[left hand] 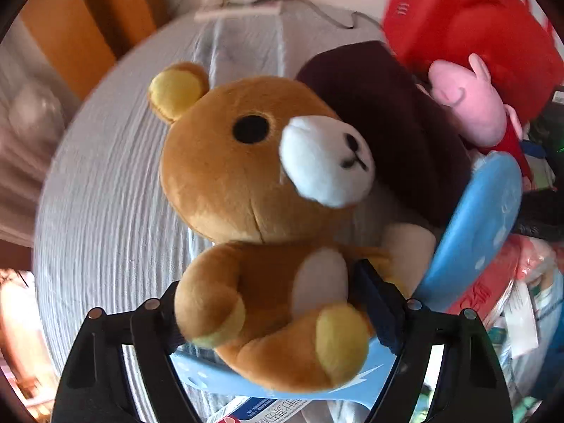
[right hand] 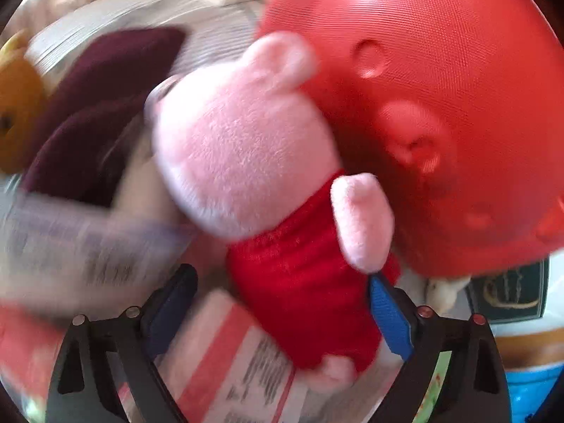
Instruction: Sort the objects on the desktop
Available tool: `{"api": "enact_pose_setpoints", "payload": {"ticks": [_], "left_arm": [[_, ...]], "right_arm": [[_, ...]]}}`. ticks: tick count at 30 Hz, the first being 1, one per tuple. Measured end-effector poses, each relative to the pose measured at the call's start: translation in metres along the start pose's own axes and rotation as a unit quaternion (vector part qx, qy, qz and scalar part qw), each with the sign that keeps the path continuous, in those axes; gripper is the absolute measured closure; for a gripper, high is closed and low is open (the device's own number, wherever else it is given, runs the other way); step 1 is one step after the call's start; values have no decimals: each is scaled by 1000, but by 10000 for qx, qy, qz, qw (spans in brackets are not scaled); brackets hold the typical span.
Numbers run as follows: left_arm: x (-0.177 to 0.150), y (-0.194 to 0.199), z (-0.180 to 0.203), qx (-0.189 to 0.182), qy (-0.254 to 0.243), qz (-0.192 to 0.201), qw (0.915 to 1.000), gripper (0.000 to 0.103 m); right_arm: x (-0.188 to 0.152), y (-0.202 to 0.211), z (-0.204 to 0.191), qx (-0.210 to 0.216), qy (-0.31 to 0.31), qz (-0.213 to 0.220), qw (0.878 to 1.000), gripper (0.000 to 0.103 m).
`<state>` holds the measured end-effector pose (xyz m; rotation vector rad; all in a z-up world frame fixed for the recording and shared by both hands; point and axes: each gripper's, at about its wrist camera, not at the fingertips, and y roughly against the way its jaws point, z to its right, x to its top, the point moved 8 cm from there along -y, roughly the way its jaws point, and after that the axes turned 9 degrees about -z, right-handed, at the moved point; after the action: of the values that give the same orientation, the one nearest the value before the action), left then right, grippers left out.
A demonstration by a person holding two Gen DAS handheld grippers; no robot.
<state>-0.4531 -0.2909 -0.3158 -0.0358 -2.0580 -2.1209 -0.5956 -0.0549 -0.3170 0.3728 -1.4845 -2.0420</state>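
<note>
We hold the brown bear plush [left hand: 261, 232] clenched at its belly in our left gripper [left hand: 278, 303]: light, soft, squashy, best pinched at the torso. Our right gripper [right hand: 282, 312] has the smaller pink pig plush [right hand: 268, 190] between its pads by the red dress; whether it is clamped, we cannot tell.

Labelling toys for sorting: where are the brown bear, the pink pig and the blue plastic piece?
brown bear [left hand: 225, 176], left wrist view, on its cheek.
pink pig [right hand: 239, 155], right wrist view, on its head.
blue plastic piece [left hand: 483, 225], left wrist view, on its flat face.
</note>
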Motion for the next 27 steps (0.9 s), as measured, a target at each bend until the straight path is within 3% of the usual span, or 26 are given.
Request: {"api": "enact_pose_setpoints", "payload": {"ticks": [2,4,5,8,11,13,16,18,21,23,27], "left_arm": [[-10,7,9,-247,7,26,9997,26],[-24,16,23,-386,-186,76,9991,26],[-32,19,28,-344,-279,96,9990,26],[-50,26,33,-332,-387,85,9987,27],[-67,32,30,-530,-301,29,9981,28],[-72,41,25,-474,-249,172,9984,28],[-71,64,12,-273,-122,518,9982,28],[-69,75,3,-175,-37,688,9975,28],[-54,80,-28,293,125,920,9953,28],[-47,73,-50,522,328,890,9941,28],[-44,37,-73,497,574,519,9958,28]], "right_arm": [[-23,12,-11,314,7,-17,9995,14],[-51,22,-21,782,-102,-196,9967,31],[-64,23,-25,1140,-238,-319,9927,35],[-97,32,-25,1275,-467,-413,9899,36],[-127,42,-23,1780,-671,-679,9794,41],[-134,50,-15,1669,-748,-652,9810,41],[-125,83,1,1387,-925,-173,9858,40],[-103,112,3,1538,-1046,289,9821,40],[-66,139,-15,1672,-1023,712,9780,44],[-40,152,-45,1877,-946,926,9733,50],[8,152,-81,2085,-693,1001,9704,51]]}}
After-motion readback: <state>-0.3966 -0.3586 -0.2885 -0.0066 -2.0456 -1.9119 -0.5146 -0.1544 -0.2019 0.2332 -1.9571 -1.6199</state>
